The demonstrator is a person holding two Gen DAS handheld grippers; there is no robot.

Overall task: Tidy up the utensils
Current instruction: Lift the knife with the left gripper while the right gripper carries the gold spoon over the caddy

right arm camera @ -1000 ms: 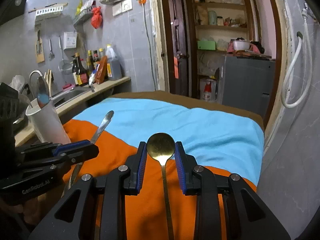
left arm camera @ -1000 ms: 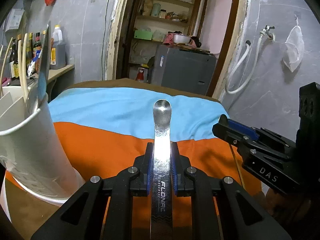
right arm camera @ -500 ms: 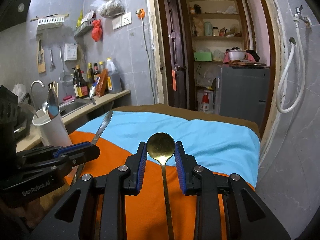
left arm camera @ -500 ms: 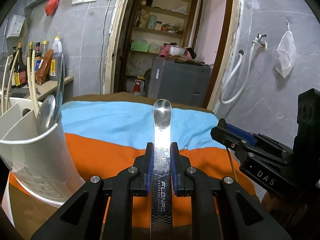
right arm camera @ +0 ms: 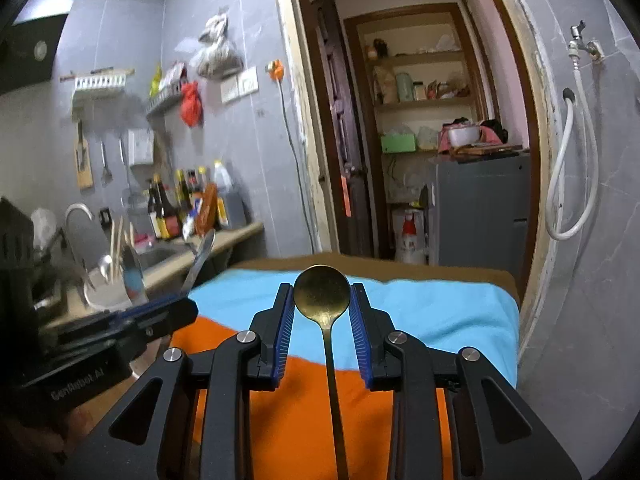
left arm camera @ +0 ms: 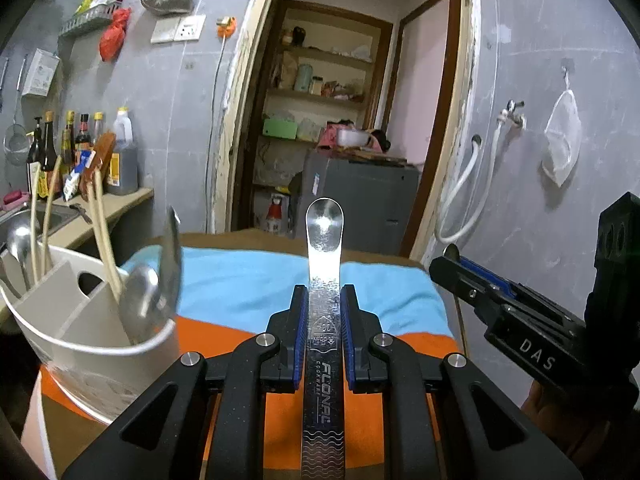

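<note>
Two grippers, each loaded — left gripper (left arm camera: 324, 332) clamps a steel utensil (left arm camera: 323, 280); right gripper (right arm camera: 322, 328) grips a brass spoon (right arm camera: 322, 294); white holder (left arm camera: 96, 344) sits left.

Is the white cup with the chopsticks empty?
No. The white cup holds chopsticks and silver spoons poking above its rim.

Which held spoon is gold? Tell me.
The one in the right gripper: the brass spoon, thin-handled. The left gripper clamps a flat silver spoon.

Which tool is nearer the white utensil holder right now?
Left. The left tool is beside the white utensil holder; the right tool sits farther right, beyond it.
</note>
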